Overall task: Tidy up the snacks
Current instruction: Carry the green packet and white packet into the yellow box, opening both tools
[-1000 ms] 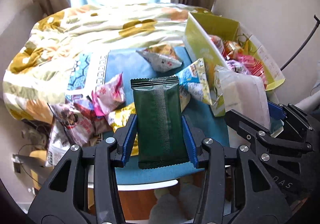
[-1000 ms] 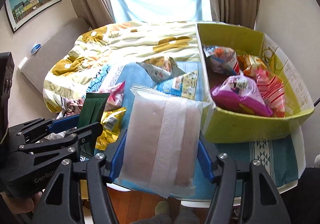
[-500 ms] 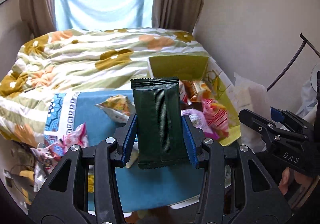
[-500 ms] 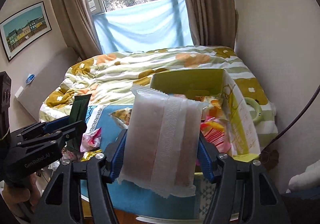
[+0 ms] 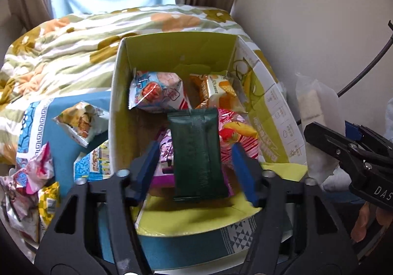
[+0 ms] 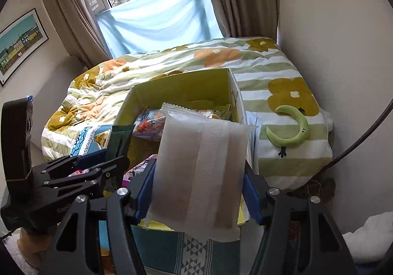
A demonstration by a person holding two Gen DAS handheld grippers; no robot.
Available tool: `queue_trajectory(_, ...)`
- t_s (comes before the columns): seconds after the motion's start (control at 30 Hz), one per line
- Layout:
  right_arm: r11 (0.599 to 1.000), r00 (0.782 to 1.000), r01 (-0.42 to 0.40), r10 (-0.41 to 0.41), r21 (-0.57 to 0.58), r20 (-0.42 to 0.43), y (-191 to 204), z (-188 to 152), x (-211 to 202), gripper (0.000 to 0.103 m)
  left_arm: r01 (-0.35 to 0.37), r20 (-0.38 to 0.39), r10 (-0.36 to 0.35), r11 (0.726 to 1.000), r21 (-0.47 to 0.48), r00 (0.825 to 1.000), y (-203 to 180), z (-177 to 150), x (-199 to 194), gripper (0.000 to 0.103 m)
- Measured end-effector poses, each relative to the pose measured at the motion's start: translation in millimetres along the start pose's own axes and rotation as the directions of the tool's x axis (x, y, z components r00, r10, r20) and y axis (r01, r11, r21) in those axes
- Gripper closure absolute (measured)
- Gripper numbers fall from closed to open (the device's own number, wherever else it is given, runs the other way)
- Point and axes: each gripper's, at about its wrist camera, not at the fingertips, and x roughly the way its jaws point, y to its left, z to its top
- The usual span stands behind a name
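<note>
We see a bed with a flowered quilt [image 6: 157, 71] behind everything, and before it the worktop under a blue cloth [image 5: 73, 108]. On this cloth stands an open green cardboard box [image 5: 277, 123] that already holds several snack bags, among them a white and red bag [image 5: 157, 93] and an orange bag [image 5: 216, 88] at its far end. More snack bags [image 5: 78, 123] lie loose on the cloth just to the left of the box. The right gripper [image 6: 199, 191] has its jaws closed on a pale translucent packet [image 6: 196, 172], upright, above the near edge of the box. The left gripper [image 5: 194, 167] is over the inside of the box; its jaws have just been opening and now stand apart, with a clear gap on each side of the dark green packet [image 5: 196, 152]. This packet is between the blue pads [image 5: 147, 167] but they do not press on it; it is blurred and slightly tilted, above the pink bags in the box. At the lower right edge of the left view, a hand [image 5: 368, 221] shows partly under the other gripper.
</note>
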Motion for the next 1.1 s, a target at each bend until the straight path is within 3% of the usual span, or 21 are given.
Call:
queue_trajectory(0.03, 1.0, 1.0, -0.009, 0.009, -0.005, -0.005, -3.5, 1.1, 3.0, 0.044, -0.022, 0.011, 0.022, 1.0, -0.006, 1.0, 1.4, -4.1, -1.8, 0.001)
queue_trajectory(0.23, 0.999, 0.998, -0.049, 0.049, -0.02, -0.045, -9.7, 0.8, 21.7, 0.044, -0.096, 0.012, 0.096, 0.995, -0.032, 0.995, 19.1, -15.6, -14.0, 0.0)
queue_trajectory(0.43, 0.997, 0.995, -0.071, 0.068, -0.037, -0.076, -0.4, -4.6, 28.3, 0.044, -0.084, 0.022, 0.086, 0.992, -0.097, 0.996, 43.1, -22.0, -28.0, 0.0)
queue_trajectory(0.77, 0.996, 0.991, -0.072, 0.067, -0.048, -0.112, 11.3, -1.9, 54.5, 0.042, -0.13, 0.026, 0.133, 0.988, -0.085, 0.991, 51.0, -27.9, -39.4, 0.0)
queue_trajectory(0.8, 0.997, 0.992, -0.061, 0.056, -0.041, -0.116, 9.7, -4.6, 56.6, 0.037, -0.132, 0.015, 0.134, 0.988, -0.082, 0.991, 51.1, -30.0, -36.2, 0.0)
queue_trajectory(0.9, 0.999, 0.991, -0.037, 0.032, -0.035, -0.127, 4.7, -16.4, 60.1, 0.0, -0.138, -0.01, 0.138, 0.988, -0.074, 0.99, 50.7, -39.4, -27.7, 0.0)
queue_trajectory(1.1, 0.999, 0.993, -0.039, 0.035, -0.031, -0.112, -2.3, -34.2, 54.9, 0.0, -0.124, -0.009, 0.123, 0.99, -0.074, 0.992, 46.3, -49.5, -28.8, 0.0)
